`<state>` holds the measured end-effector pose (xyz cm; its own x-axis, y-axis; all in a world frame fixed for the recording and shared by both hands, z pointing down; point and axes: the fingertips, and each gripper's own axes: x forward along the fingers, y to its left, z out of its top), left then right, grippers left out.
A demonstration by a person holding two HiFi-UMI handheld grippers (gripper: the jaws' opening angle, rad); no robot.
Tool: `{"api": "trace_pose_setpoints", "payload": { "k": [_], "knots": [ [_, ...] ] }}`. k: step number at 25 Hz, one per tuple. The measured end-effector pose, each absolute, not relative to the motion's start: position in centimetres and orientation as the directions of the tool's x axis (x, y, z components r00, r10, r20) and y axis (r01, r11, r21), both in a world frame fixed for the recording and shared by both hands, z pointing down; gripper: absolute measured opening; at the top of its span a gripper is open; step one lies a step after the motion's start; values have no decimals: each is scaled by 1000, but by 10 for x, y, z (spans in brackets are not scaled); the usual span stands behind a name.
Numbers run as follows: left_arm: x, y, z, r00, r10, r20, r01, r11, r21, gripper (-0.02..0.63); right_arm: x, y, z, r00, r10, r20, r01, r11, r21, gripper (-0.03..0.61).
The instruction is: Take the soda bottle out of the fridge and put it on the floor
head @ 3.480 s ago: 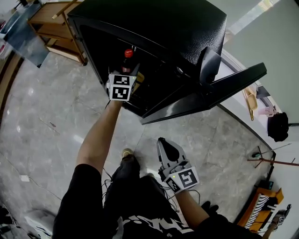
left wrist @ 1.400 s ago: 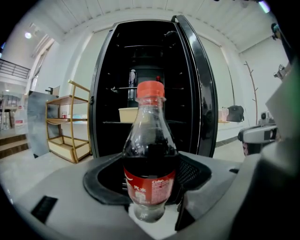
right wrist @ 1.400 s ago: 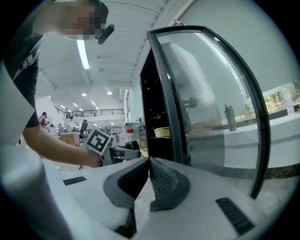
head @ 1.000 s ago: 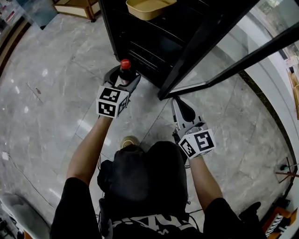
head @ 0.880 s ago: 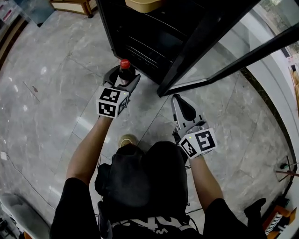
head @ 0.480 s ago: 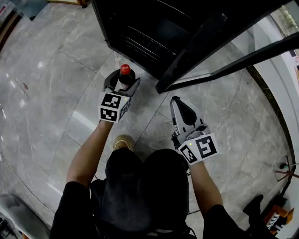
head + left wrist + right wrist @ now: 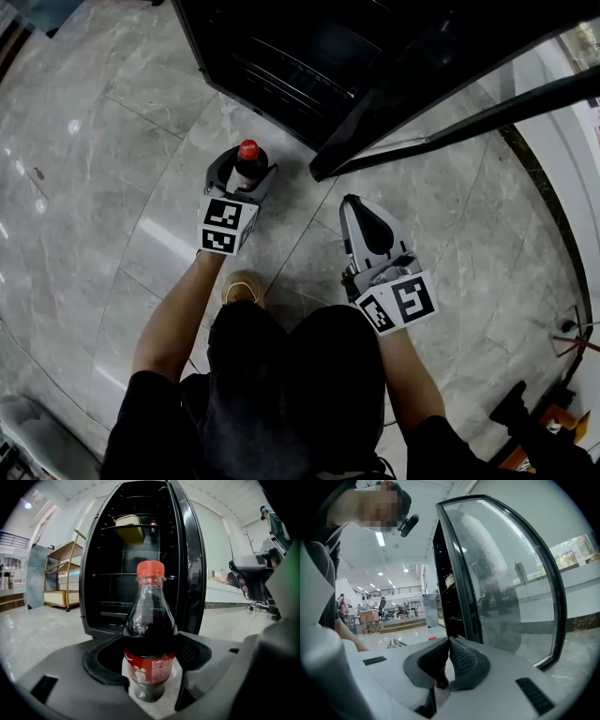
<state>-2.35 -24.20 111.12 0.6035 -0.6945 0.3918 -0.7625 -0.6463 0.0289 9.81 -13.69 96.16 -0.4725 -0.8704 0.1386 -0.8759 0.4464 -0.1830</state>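
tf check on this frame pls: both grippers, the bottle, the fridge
1. The left gripper is closed on the soda bottle. True.
2. The bottle's cap is blue. False: it is red.
3. The fridge door is shut. False: it stands open, and the shelves inside the fridge show.
4. The right gripper has its jaws together and is not on the bottle. True.
5. A yellow tub sits on an upper fridge shelf. True.
6. The bottle lies on its side. False: it is upright, cap on top.
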Motion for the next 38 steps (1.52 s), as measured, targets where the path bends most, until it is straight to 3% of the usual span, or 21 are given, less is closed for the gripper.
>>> {"api": "trace_pose_setpoints", "payload": {
  "k": [16,25,31,38],
  "knots": [
    [-19,-239,1109,617,-699,362,-754,-657,15,313,96,-137,960,-469,-870,149,-879,446,-167,25],
    [-22,-234,1060,639,-695,330,-740,-672,15,313,91,-145,931,-479,-864,154,-875,456,-161,25],
    [-31,-226,976,624,-703,342,-756,-653,37,313,80,-151,857,-488,-853,185,-871,462,-168,25],
    [-45,-215,797,620,-712,329,-766,-640,57,313,51,-151,693,-519,-831,200,-854,491,-172,25]
  ]
}}
